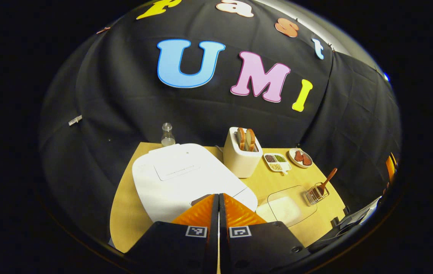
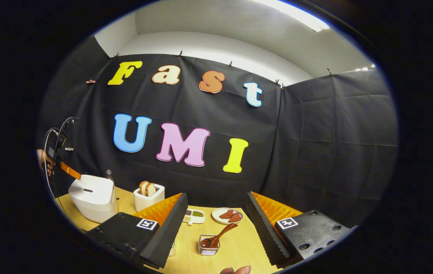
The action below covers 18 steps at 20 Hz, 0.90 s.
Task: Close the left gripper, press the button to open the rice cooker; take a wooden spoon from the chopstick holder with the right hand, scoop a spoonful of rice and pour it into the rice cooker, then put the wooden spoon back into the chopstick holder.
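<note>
A: Where are we?
B: The left gripper [image 1: 218,198] has its fingers pressed together over the front of the white plastic rice cooker [image 1: 186,179], lid down.
A: And the spoon?
B: The brown wooden spoon [image 2: 220,235] leans in the small wire chopstick holder [image 2: 208,245]. Light and stiff, probably; pinch its raised handle. The right gripper [image 2: 216,217] is spread wide.

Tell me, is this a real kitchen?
Probably not: it looks like a pretend kitchen in a recording booth. A rice cooker, a toaster and a wooden spoon sit on one table before a black cloth wall.
</note>
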Tool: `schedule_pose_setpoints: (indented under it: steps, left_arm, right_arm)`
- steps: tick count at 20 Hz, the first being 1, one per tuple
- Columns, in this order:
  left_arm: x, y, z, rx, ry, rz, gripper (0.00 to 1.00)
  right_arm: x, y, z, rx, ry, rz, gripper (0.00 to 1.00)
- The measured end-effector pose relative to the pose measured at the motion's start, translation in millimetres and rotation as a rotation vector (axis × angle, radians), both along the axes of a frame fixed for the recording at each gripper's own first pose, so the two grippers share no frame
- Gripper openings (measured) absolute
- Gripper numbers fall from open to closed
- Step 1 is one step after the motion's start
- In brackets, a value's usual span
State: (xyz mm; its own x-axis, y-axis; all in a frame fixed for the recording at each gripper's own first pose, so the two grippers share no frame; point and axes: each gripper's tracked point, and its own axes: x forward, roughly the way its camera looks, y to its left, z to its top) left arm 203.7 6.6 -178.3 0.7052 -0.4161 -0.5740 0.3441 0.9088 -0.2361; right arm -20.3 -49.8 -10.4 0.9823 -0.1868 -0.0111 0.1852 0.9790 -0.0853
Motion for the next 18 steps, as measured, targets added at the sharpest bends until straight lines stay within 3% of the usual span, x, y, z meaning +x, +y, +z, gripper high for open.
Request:
schedule_pose_setpoints:
  steps: [10,18]
  left_arm:
    - [27.2,0.4,-67.2,0.123,0.136,-0.048,0.07]
    - [22.5,-2.0,-74.4,0.15,0.187,-0.062,0.08]
  right_arm:
    - [-6.6,-17.8,-8.1,-0.013,0.015,-0.064,0.97]
    - [-2.0,-13.7,-13.6,0.004,0.024,-0.069,0.97]
